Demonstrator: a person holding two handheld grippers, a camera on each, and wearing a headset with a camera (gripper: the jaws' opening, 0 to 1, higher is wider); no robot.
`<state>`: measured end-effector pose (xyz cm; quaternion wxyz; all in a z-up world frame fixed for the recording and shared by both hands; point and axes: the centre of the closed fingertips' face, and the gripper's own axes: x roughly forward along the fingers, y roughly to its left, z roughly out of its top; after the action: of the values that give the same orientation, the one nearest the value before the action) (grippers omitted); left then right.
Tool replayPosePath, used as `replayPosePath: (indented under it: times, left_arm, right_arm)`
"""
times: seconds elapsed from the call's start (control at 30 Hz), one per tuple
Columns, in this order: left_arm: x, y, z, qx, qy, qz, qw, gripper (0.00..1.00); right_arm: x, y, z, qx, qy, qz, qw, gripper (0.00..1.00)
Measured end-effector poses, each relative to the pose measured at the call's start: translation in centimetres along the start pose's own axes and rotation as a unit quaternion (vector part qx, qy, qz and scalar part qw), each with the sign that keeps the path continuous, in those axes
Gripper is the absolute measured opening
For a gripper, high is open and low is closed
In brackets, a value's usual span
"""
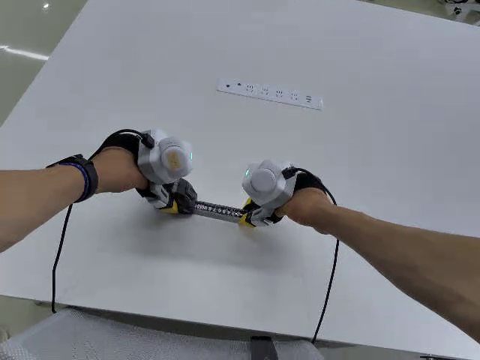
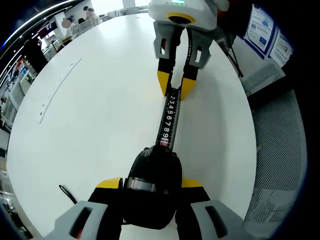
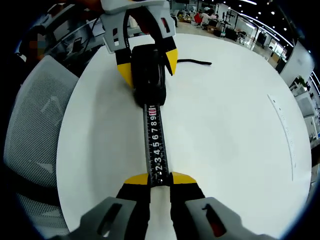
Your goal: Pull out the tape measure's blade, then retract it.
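The left hand-held gripper (image 1: 172,199) is clamped around the black body of the tape measure (image 2: 150,192), which sits low on the white surface (image 1: 315,52) near the person. The right hand-held gripper (image 3: 160,179) has its yellow-tipped jaws closed on the free end of the blade (image 3: 155,135). The blade runs straight and flat between the two, with only a short length out: the printed numbers go up to about ten at the mouth of the body. A power strip (image 1: 270,94) lies well apart, further back.

This looks like the pull-out step, early on, with the retraction not yet done. From one moment, whether the hands are parting or closing cannot be told.

To pull out more, the right side needs to draw away along the line of the blade while the left holds the body steady and level, so the strip does not twist or buckle. The return calls for guiding the tip back towards the body, not letting it snap.
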<state>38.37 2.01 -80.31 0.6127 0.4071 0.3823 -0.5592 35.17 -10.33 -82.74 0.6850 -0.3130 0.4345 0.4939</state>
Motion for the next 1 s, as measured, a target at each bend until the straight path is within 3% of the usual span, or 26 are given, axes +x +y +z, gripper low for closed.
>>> replayPosePath:
  times: [0.27, 1.0]
  left_arm:
    - [-0.1, 0.2, -0.2, -0.008, -0.004, 0.001, 1.0000, 0.38]
    - [-0.1, 0.4, -0.1, -0.017, 0.003, 0.000, 0.9999, 0.38]
  right_arm:
    - [-1.2, -0.7, -2.6, 0.011, 0.004, -0.007, 0.9999, 0.13]
    - [-1.8, -1.4, -4.1, 0.015, 0.005, -0.013, 0.9998, 0.13]
